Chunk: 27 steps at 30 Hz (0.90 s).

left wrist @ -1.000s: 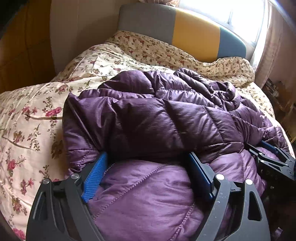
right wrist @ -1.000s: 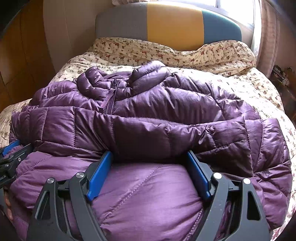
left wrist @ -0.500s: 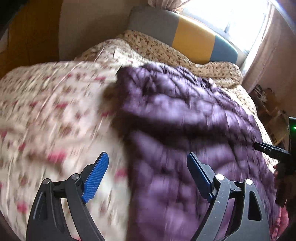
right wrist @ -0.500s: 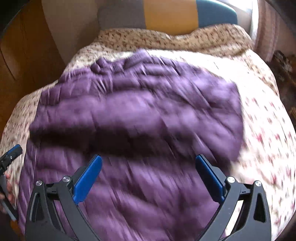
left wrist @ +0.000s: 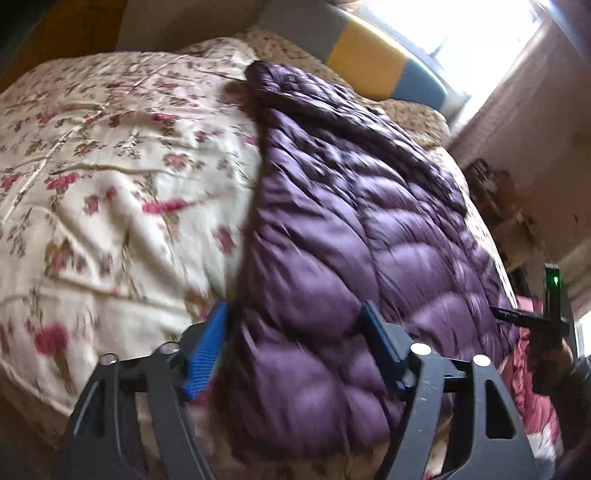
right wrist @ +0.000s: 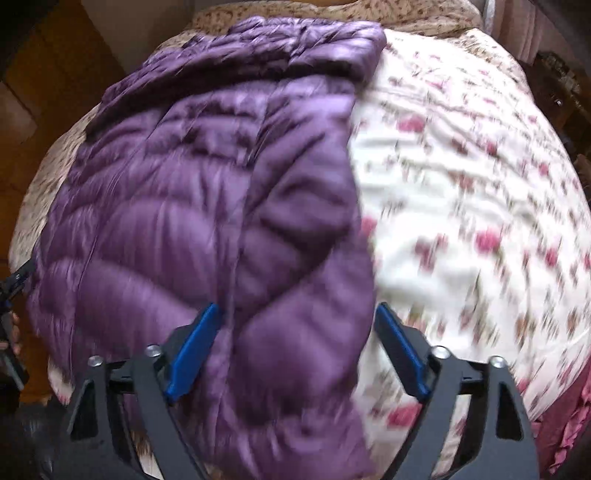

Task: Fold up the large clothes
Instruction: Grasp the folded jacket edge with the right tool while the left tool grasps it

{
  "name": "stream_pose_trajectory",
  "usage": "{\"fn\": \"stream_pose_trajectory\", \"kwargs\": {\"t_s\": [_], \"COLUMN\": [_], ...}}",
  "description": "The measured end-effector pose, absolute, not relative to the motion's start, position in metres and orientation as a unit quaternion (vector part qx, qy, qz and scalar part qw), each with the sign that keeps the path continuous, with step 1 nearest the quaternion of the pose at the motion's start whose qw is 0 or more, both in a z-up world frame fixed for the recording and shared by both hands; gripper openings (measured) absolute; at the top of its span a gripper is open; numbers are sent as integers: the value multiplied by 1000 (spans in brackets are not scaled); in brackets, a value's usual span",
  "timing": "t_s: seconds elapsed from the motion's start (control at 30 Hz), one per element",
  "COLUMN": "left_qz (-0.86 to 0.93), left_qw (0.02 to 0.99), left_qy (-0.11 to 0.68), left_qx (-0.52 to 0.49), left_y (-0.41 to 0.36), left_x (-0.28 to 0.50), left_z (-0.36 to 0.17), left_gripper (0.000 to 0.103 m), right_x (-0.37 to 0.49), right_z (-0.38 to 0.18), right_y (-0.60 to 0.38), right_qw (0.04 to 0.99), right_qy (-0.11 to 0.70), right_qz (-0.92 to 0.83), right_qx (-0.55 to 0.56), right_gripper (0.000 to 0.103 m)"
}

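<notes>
A purple quilted down jacket (left wrist: 369, 221) lies flat along the floral bedspread (left wrist: 110, 184), its hem towards me. My left gripper (left wrist: 293, 310) is over the hem's left corner. Its jaws are closing with the puffy fabric between them, and the pads do not visibly press on it. In the right wrist view my right gripper (right wrist: 297, 308) straddles the right corner of the jacket (right wrist: 184, 203). Its jaws are closing too, with bedspread (right wrist: 461, 184) showing between the cloth and the right pad. Each gripper shows at the edge of the other's view, the right gripper (left wrist: 535, 321) and the left gripper (right wrist: 11, 288).
A grey, yellow and blue headboard (left wrist: 369, 62) stands at the far end under a bright window (left wrist: 461, 26). A cluttered shelf (left wrist: 495, 199) is right of the bed, wooden panels (right wrist: 44, 92) are left of it. Pink frilled cloth (right wrist: 569, 424) hangs at the near right edge.
A second ago both grippers held a bunched fold of the jacket. They let it go and swept apart to the hem's corners, and the jacket now lies flat. Both jaws have narrowed.
</notes>
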State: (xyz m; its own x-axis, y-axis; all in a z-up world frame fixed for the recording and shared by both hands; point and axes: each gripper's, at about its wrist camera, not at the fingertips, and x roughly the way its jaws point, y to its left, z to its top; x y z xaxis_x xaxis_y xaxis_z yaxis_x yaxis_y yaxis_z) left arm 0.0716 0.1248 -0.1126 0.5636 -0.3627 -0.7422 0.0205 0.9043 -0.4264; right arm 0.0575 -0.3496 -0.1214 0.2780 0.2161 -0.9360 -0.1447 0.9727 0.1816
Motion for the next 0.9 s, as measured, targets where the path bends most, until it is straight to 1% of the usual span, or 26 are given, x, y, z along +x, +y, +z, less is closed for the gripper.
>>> {"fn": "stream_pose_trajectory", "kwargs": {"t_s": [0.03, 0.07, 0.1, 0.13, 0.17, 0.2, 0.23, 0.3, 0.33, 0.43, 0.47, 0.53, 0.7, 0.9], "left_qz": [-120, -122, -126, -131, -137, -139, -143, -147, -150, -162, -165, -170, -171, -157], "left_qw": [861, 859, 858, 856, 854, 853, 855, 861, 865, 877, 881, 888, 902, 910], "left_qy": [456, 458, 460, 460, 459, 458, 453, 441, 434, 409, 402, 388, 357, 347], "left_qx": [-193, -194, -192, -196, -205, -210, -209, -206, -204, -195, -189, -180, -173, -166], "left_y": [122, 121, 118, 118, 120, 121, 121, 123, 124, 123, 121, 120, 119, 126], "left_x": [67, 65, 61, 59, 58, 58, 59, 61, 63, 69, 74, 87, 129, 202], "left_z": [-114, -115, -115, -115, -116, -114, -109, -97, -90, -69, -61, -48, -21, -2], "left_gripper": [57, 50, 37, 22, 19, 15, 13, 12, 9, 9, 7, 6, 6, 5], "right_x": [50, 47, 46, 44, 42, 41, 40, 40, 43, 53, 58, 68, 121, 195], "right_z": [-119, -115, -111, -106, -100, -96, -89, -74, -67, -41, -31, -18, 6, 12], "right_y": [-349, -348, -345, -341, -335, -333, -331, -328, -325, -321, -321, -314, -292, -285], "right_qw": [799, 799, 800, 803, 805, 808, 811, 820, 824, 841, 848, 860, 885, 900], "right_qy": [588, 584, 581, 576, 572, 568, 562, 547, 539, 510, 497, 477, 435, 415], "right_qz": [124, 136, 146, 152, 156, 159, 162, 168, 171, 176, 178, 177, 160, 128], "right_qx": [32, 32, 29, 18, 1, -8, -18, -32, -35, -39, -38, -41, -48, -28], "right_gripper": [64, 46, 27, 22, 15, 11, 10, 9, 9, 8, 8, 8, 8, 7]}}
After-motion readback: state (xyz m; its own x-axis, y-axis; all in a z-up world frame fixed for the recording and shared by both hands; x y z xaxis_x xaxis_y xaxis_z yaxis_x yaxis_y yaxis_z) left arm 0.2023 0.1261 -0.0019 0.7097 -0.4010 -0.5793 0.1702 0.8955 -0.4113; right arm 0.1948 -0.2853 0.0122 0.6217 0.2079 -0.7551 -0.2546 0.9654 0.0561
